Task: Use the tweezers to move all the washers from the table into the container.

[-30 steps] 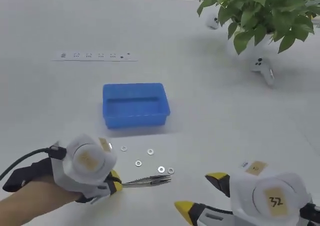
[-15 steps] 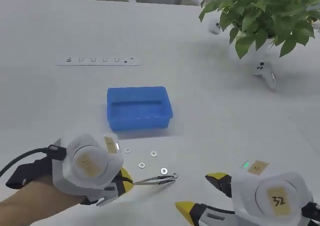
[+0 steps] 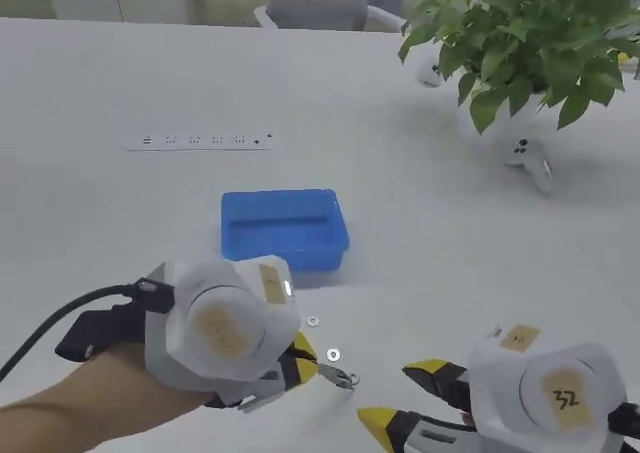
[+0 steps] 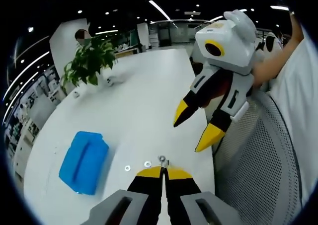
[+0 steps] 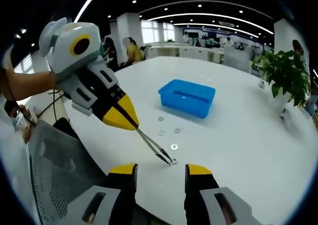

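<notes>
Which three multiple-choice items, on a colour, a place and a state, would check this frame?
1. The container is: A red; B blue; C green.
2. The tweezers' tips are: A inside the container; B at a washer short of it; C in a cup.
3. The right tongs are: A open, empty; B shut on the tweezers; C shut on a washer.
Answers: B, its walls are blue; B, the tips meet a washer; A, their tips stand apart while the left tongs hold the tweezers.

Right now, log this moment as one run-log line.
left claw: shut on tweezers | tweezers tips: at washer | right claw: open, empty | other washers: on table near blue container
</notes>
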